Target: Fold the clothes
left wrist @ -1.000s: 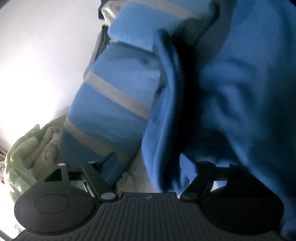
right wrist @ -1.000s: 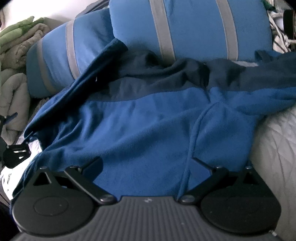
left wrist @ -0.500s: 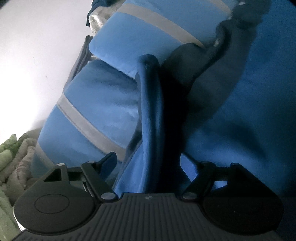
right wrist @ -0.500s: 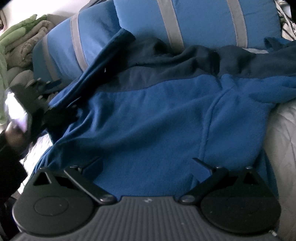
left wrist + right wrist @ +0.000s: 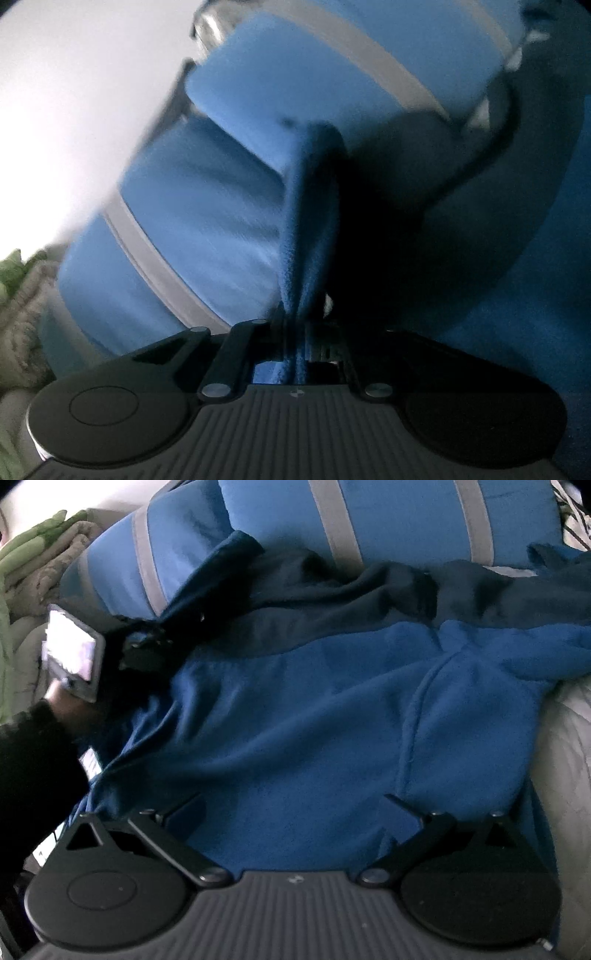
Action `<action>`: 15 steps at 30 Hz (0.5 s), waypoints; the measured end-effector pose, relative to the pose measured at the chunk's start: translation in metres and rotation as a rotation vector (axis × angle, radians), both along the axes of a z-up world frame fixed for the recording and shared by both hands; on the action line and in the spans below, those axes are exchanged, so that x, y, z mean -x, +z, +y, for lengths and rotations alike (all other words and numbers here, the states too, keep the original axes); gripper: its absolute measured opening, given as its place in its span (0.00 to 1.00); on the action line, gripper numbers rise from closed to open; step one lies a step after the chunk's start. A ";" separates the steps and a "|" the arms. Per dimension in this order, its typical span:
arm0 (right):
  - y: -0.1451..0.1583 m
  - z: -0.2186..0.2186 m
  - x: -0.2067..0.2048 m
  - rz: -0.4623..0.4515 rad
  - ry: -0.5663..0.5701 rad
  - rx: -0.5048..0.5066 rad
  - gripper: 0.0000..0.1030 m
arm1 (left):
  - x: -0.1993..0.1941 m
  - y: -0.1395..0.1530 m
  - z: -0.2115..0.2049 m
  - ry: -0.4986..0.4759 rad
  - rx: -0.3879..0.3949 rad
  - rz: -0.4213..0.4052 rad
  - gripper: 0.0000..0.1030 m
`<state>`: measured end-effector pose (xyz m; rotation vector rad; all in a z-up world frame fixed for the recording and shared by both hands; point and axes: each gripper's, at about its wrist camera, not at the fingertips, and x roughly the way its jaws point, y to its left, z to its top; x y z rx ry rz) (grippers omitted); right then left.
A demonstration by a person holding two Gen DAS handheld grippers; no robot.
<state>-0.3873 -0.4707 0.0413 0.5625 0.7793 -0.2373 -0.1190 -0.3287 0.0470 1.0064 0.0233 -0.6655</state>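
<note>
Folding barely begun: left tool (image 5: 299, 332) pinches the blue fleece (image 5: 295, 720) edge beside the striped pillow (image 5: 388, 513); right tool (image 5: 291, 812) gapes wide, empty.

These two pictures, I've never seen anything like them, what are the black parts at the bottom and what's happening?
Each picture comes from a camera on a hand-held gripper that a person carries, one per hand, looking forward along its fingers. The black parts are the gripper itself. The left hand-held gripper is shut on a ridge of the blue fleece garment. The right hand-held gripper stands open over the same garment, spread on a bed against blue pillows with grey stripes. In the right view you also see the person's left hand at the garment's edge, and green and beige blankets.
</note>
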 end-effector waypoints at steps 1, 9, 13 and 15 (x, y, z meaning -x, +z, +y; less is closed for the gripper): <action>0.000 -0.001 0.000 -0.001 -0.006 0.006 1.00 | 0.004 0.008 0.004 -0.011 0.017 -0.006 0.08; -0.002 -0.015 0.008 -0.016 -0.122 0.008 1.00 | 0.070 0.070 0.072 -0.188 0.117 -0.050 0.08; 0.001 -0.027 0.022 -0.054 -0.202 -0.019 1.00 | 0.120 0.062 0.120 -0.288 0.062 -0.067 0.08; 0.003 -0.032 0.028 -0.079 -0.235 -0.038 1.00 | 0.134 0.047 0.140 -0.303 0.013 -0.058 0.08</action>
